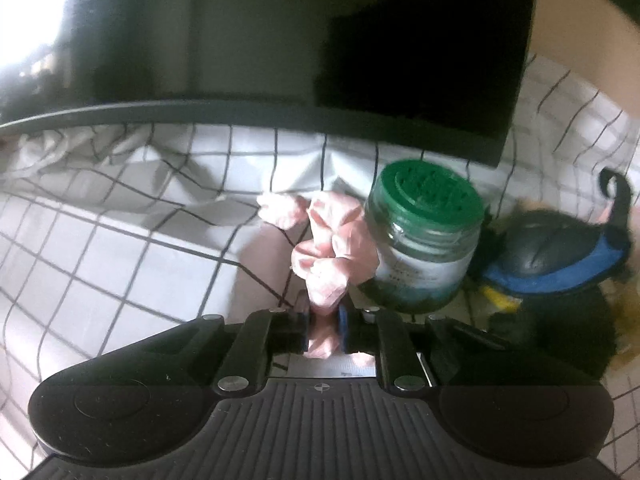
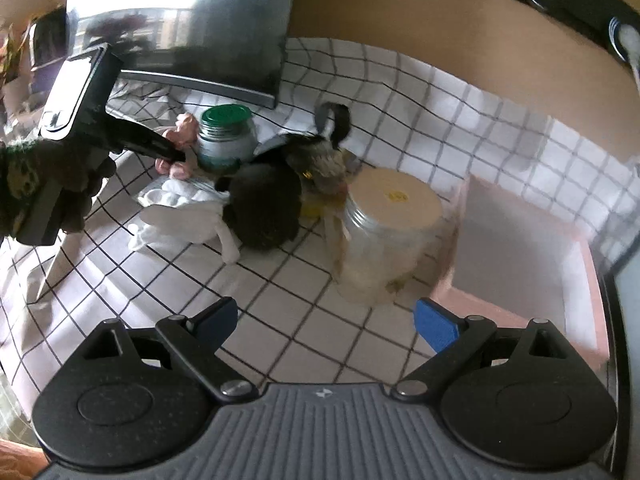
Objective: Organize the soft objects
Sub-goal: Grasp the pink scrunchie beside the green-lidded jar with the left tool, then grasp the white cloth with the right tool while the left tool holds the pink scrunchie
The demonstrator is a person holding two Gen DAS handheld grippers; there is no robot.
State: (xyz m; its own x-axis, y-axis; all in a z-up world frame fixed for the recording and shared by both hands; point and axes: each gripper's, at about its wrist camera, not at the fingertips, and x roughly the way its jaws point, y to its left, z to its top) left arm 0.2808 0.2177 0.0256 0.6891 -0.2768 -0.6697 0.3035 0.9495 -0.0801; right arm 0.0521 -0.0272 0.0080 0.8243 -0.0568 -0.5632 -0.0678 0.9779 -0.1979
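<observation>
Left gripper (image 1: 323, 330) clamped on pink cloth (image 1: 326, 248) beside green-lidded jar (image 1: 424, 236), right gripper (image 2: 326, 326) spread wide, nothing held, above checked tablecloth (image 2: 280, 320).

Checked tablecloth (image 2: 304, 320), 2 jars (image 2: 228, 140), plush toys (image 2: 264, 208)

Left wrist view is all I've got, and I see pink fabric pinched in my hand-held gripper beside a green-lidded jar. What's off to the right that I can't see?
Observer: A pink-rimmed box with a white inside stands open on the checked cloth.
Operator: Anything between my jar and that box?
Observer: Yes, a clear jar with a cream lid stands just left of the box.
Operator: And the other hand-held gripper?
Observer: The right hand-held gripper is open with nothing between its pads.
</observation>
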